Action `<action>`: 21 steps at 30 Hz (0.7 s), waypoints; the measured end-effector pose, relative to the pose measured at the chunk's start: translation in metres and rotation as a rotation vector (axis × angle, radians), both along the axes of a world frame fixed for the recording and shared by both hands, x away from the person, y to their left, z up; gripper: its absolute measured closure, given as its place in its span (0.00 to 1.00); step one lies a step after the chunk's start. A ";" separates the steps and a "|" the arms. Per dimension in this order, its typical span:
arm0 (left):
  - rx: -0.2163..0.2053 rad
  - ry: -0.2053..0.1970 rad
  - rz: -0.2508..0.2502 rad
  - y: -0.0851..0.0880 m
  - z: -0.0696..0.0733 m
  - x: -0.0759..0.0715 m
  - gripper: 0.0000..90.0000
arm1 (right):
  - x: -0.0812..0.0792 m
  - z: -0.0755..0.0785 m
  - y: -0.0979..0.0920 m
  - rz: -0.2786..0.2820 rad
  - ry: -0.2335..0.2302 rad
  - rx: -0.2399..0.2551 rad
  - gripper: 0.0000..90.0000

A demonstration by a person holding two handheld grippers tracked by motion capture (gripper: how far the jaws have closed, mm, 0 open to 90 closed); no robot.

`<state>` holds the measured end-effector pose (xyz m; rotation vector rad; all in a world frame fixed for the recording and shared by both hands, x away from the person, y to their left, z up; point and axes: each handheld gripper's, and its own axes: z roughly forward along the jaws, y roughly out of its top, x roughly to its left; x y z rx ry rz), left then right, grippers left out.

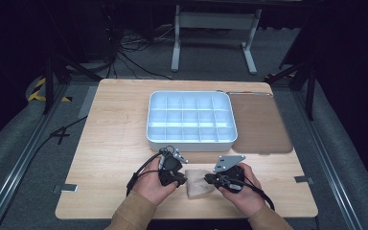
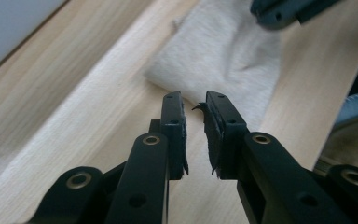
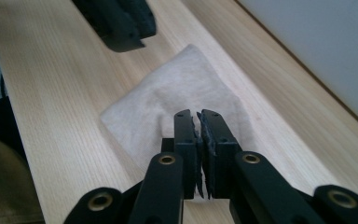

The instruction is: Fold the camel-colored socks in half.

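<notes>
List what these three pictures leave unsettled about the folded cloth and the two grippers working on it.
- Right gripper: its closed jaws cover the cloth edge in its own view, so a pinch cannot be confirmed.
- Cloth's near end: in the high view both hands crowd it; the folds are too small to count.
- Left gripper: jaws slightly apart, nothing between; contact with the cloth is unclear.

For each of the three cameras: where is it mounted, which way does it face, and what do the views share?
High view: above the person's side, facing forward and down on the table; both forearms and grippers show.
Left gripper view: rides the left gripper, jaws slightly apart, facing the cloth.
Right gripper view: rides the right gripper, jaws together over the cloth.
All share the cloth.
</notes>
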<state>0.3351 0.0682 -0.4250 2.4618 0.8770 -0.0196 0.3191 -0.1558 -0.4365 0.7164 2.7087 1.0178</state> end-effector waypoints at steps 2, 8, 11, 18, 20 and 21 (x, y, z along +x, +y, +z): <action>0.003 0.000 0.013 0.001 -0.002 0.001 0.87 | 0.001 -0.003 0.005 0.007 0.010 0.002 0.96; 0.030 0.013 0.014 -0.001 -0.011 0.004 0.87 | 0.005 -0.014 0.012 0.012 0.050 -0.020 0.97; 0.036 0.021 0.014 -0.002 -0.014 0.004 0.87 | 0.006 -0.020 0.013 0.001 0.058 -0.030 0.99; 0.051 0.028 0.002 -0.005 -0.017 0.004 0.87 | 0.007 -0.021 0.012 -0.005 0.058 -0.031 0.99; 0.057 0.030 -0.001 -0.006 -0.018 0.004 0.88 | 0.007 -0.021 0.011 -0.006 0.058 -0.025 0.99; 0.062 0.032 -0.006 -0.007 -0.019 0.004 0.88 | 0.007 -0.022 0.011 -0.009 0.062 -0.024 0.99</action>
